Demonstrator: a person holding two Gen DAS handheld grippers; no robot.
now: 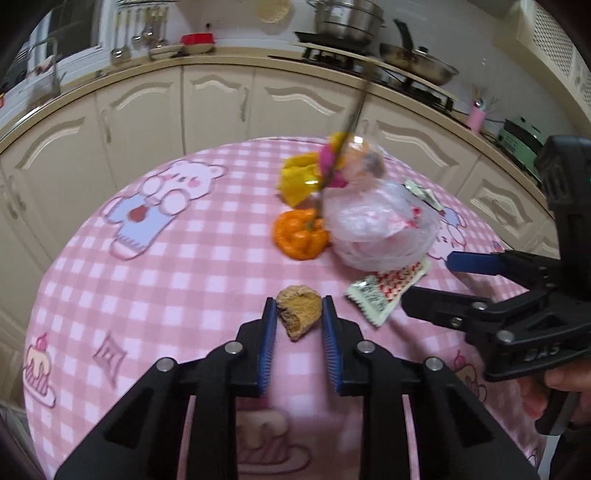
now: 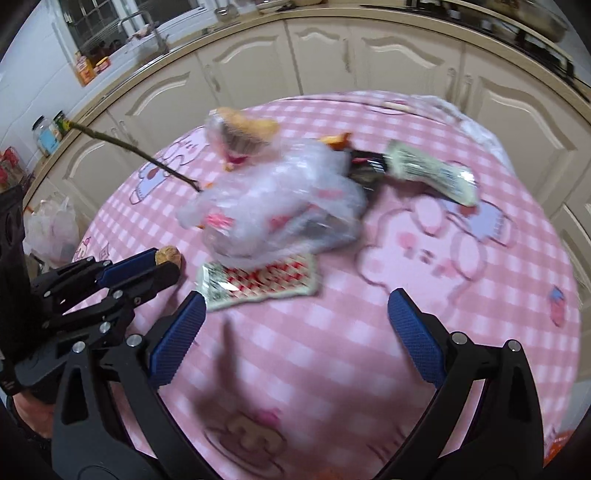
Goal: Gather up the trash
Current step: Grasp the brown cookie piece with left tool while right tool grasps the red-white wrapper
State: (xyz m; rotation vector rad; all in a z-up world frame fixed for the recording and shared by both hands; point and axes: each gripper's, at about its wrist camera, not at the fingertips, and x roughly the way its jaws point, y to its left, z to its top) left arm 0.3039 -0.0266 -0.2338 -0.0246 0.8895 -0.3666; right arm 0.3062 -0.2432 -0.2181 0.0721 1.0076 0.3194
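My left gripper (image 1: pixel 299 314) is shut on a brown, bitten food scrap (image 1: pixel 298 312) that lies on the pink checked tablecloth (image 1: pixel 184 280); both blue pads touch its sides. The right wrist view shows that scrap (image 2: pixel 169 254) between the left gripper's fingers. My right gripper (image 2: pixel 295 306) stands open over the cloth, its left pad next to a red-and-white checked wrapper (image 2: pixel 258 282), which also shows in the left wrist view (image 1: pixel 388 290). Behind the wrapper lies a crumpled clear plastic bag (image 2: pixel 277 206), with an orange peel (image 1: pixel 299 234), a yellow wrapper (image 1: pixel 299 177) and a twig (image 1: pixel 354 107).
A cupcake in clear wrap (image 2: pixel 243 133), a black wrapper (image 2: pixel 365 166) and a green-white wrapper (image 2: pixel 432 173) lie further back. Cream kitchen cabinets (image 1: pixel 221 96) curve round the table, with pots on the stove (image 1: pixel 347 18). A white plastic bag (image 2: pixel 51 229) sits on the floor at the left.
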